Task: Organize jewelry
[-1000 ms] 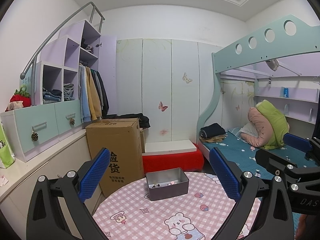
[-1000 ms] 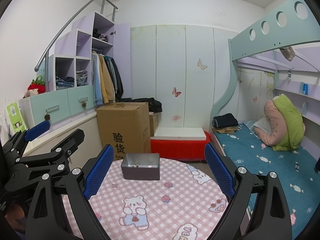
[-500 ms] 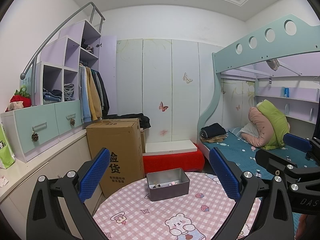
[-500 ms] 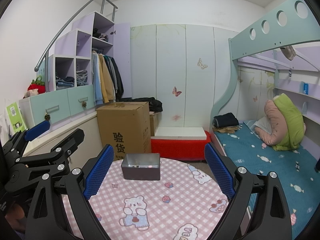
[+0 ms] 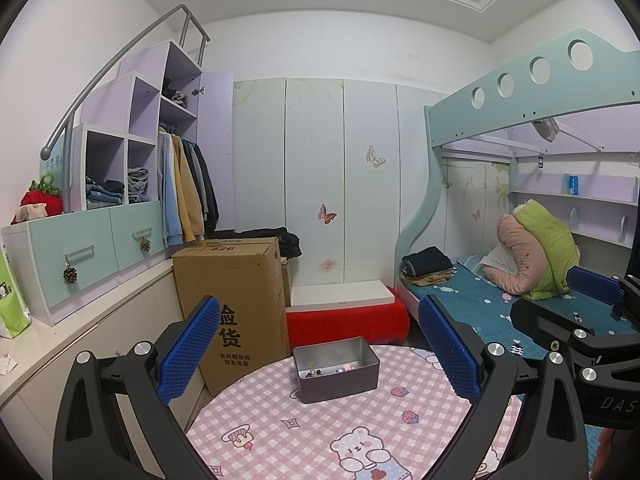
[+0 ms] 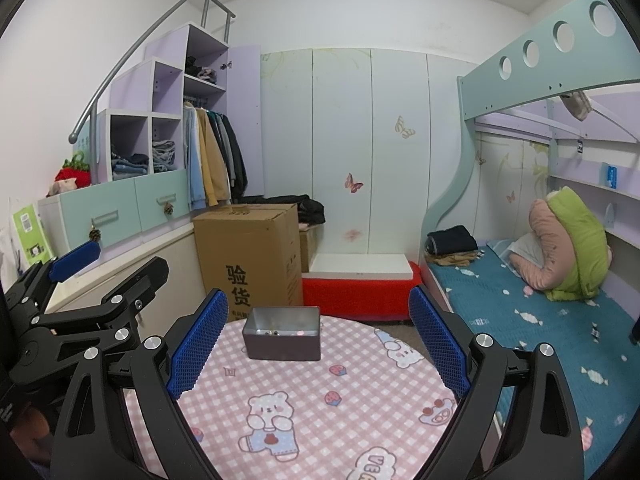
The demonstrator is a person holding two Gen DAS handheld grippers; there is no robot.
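The left tool [image 5: 320,356] hung above the near side of the tabletop [image 5: 280,432] with its blue pads spread wide and nothing between them. The right tool [image 6: 318,344] was spread just as wide and also empty. Between the pads of each, at the far edge of the pink checked cloth, stood the grey tin [image 5: 336,368], open at the top, with nothing lying between it and either tool.

From the left wrist, small pieces of jewelry [image 5: 326,370] showed on the tin's floor, dark beads and a pale pink bit. From the right wrist the near wall hid most of that, leaving only a few glints along the bottom. Each view caught the other tool at its edge.

Behind the tabletop stood a cardboard box [image 5: 236,300] and a red bench [image 5: 348,320], with a bed [image 6: 540,320] to the right.
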